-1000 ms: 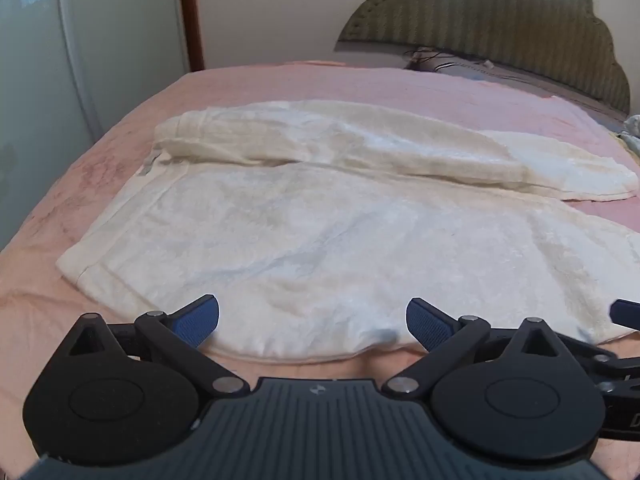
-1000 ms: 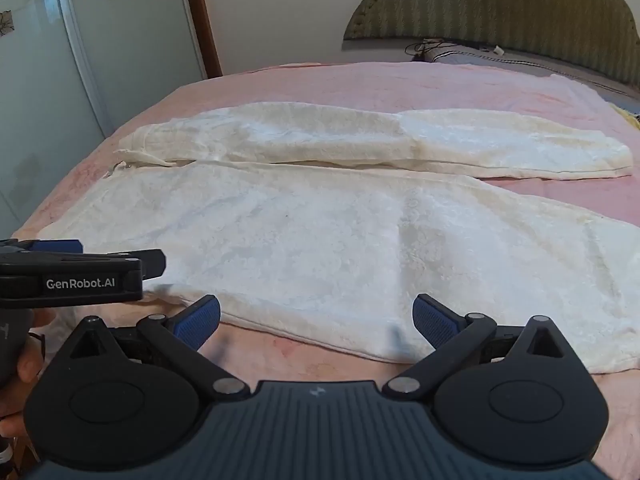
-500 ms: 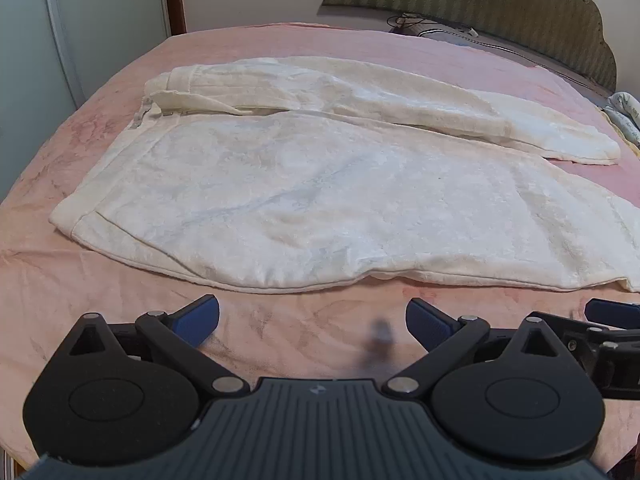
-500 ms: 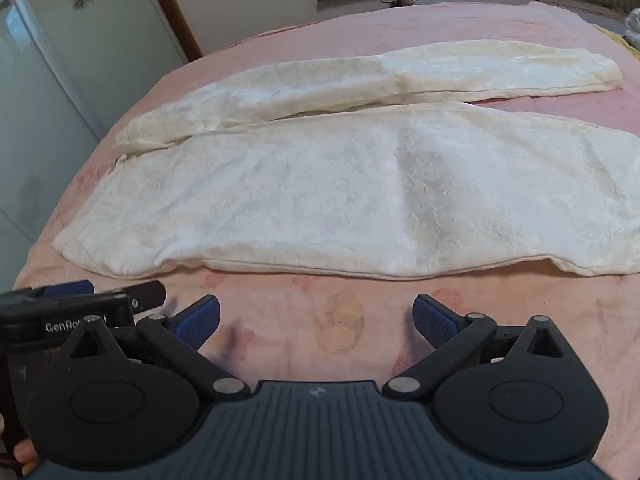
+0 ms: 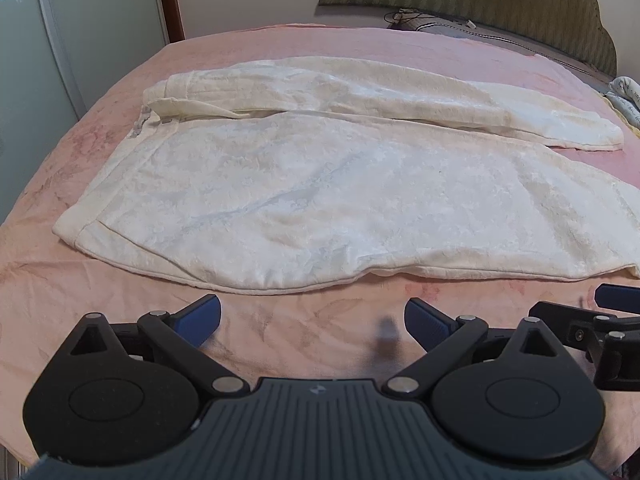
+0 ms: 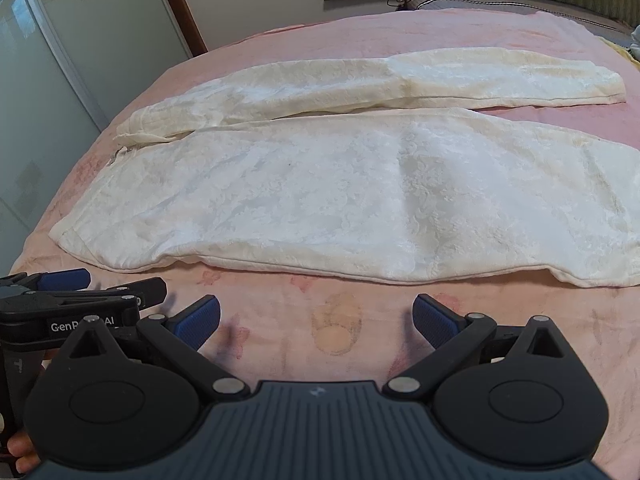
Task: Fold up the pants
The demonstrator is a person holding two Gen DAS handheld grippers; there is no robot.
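Cream-white pants lie spread flat on a pink bed sheet, waistband to the left and both legs running right, the far leg narrower. My left gripper hangs open just short of the near hem, nothing between its blue pads. My right gripper is open too, a little back from the near leg's edge. Each gripper shows in the other's view: the right gripper at the left wrist view's right edge, the left gripper at the right wrist view's left edge.
A padded green headboard stands at the far end with cables and a dark cover below it. A pale wardrobe with sliding doors runs along the left. Bedding lies at the far right. A hand holds the left gripper's handle.
Both grippers have pulled back from over the pants' near edge to the bare sheet in front of it. Both stay open. The pants have not moved.
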